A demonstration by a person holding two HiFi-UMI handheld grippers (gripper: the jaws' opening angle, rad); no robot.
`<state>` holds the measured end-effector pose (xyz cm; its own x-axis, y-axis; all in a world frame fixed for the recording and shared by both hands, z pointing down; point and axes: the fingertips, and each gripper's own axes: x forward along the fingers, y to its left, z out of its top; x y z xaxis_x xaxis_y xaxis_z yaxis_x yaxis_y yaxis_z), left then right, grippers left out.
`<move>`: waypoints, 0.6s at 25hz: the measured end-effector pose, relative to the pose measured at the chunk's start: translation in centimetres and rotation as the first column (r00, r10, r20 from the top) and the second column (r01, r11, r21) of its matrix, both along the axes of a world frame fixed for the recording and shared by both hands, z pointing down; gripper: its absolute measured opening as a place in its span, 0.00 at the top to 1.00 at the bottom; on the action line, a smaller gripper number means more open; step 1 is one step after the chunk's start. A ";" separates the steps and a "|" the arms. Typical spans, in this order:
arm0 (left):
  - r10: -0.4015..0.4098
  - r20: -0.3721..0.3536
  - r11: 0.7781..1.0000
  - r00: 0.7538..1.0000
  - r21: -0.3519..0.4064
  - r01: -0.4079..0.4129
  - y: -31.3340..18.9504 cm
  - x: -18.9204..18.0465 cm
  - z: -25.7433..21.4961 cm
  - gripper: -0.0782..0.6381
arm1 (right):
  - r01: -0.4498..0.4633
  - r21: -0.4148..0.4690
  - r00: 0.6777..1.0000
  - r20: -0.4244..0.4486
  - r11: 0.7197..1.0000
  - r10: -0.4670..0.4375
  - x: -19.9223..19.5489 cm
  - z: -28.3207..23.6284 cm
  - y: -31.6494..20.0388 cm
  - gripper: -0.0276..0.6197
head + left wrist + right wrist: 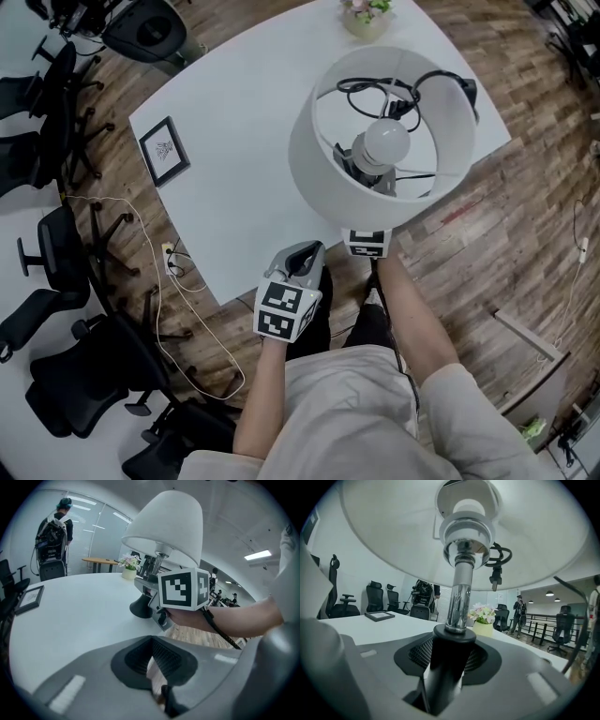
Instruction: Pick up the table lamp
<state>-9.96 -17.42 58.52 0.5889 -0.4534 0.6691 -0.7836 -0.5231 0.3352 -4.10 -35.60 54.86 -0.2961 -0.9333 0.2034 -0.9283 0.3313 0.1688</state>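
Observation:
The table lamp has a white shade (323, 173) and a bulb (386, 141), seen from above near the white table's (253, 141) front edge. Its black cord (394, 92) is coiled inside the shade. My right gripper (445, 667) is shut on the lamp's dark lower stem (443, 667), below the chrome tube (459, 597). From above only its marker cube (367, 242) shows under the shade. The left gripper view shows the shade (164, 524), the black base (140, 607) at table level, and that cube (183, 590). My left gripper (307, 253) hangs shut and empty at the table's edge.
A framed picture (165, 150) lies at the table's left corner, and a flower pot (367, 17) stands at the far edge. Black office chairs (56, 262) and a white cable (178, 281) crowd the floor on the left. A person (56, 527) stands beyond the table.

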 end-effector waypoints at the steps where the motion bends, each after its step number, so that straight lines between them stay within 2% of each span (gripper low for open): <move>1: 0.008 0.004 1.000 1.000 0.005 -0.008 0.1 0.1 0.0 0.89 | -0.004 0.007 1.000 0.001 1.000 0.004 0.1 -0.2 0.1 0.68; 12: 0.042 -0.011 0.999 0.999 0.000 -0.042 0.4 1.9 0.0 0.89 | -0.010 -0.001 1.000 0.014 1.000 0.011 0.4 -0.6 1.2 0.62; 15: 0.044 -0.012 0.999 0.999 0.000 -0.044 0.8 2.2 0.1 0.89 | -0.032 -0.013 0.998 0.045 0.999 0.033 0.5 -0.5 1.8 0.59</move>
<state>-7.75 -16.66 58.65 0.6162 -0.4268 0.6619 -0.7558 -0.5570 0.3444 -3.58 -33.83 54.32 -0.2748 -0.9401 0.2019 -0.9453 0.3025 0.1221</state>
